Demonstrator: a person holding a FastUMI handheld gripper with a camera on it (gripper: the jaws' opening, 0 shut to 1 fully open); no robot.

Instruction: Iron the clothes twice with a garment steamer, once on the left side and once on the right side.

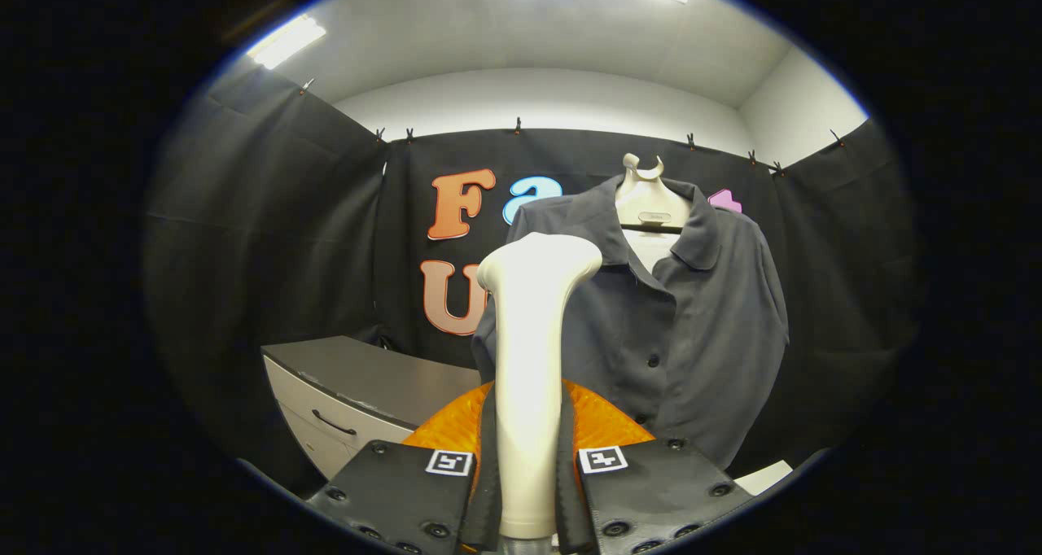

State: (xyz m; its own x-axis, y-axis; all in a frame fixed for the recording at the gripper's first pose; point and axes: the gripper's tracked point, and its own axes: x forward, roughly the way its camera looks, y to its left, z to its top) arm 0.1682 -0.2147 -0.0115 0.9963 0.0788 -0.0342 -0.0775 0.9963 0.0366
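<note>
I have the garment steamer (pixel 531 376) clamped between the two fingers of the gripper (pixel 527 490), both pressing on its handle, so the tool is closed on it and the head stands upright just ahead of me. The dark shirt (pixel 676 327) hangs on a pale hanger (pixel 647 201) beyond the fingers, in front of the black wall, and the steamer head sits before the side of the shirt that is nearer the cabinet; I cannot tell if the head already touches the cloth. I judge that the step now is a stroke along this side, so I would keep the head flat to the fabric, move slowly and evenly along the panel, and not twist the wrist, because the shirt hangs free and could swing away or fold. I would keep clear of the button row (pixel 651 361) and the collar (pixel 692 233). A grey cabinet with a drawer (pixel 350 392) stands near the shirt, low down, and could limit my elbow there. An orange part (pixel 602 425) lies behind the handle, and it hides the shirt's hem from me.
</note>
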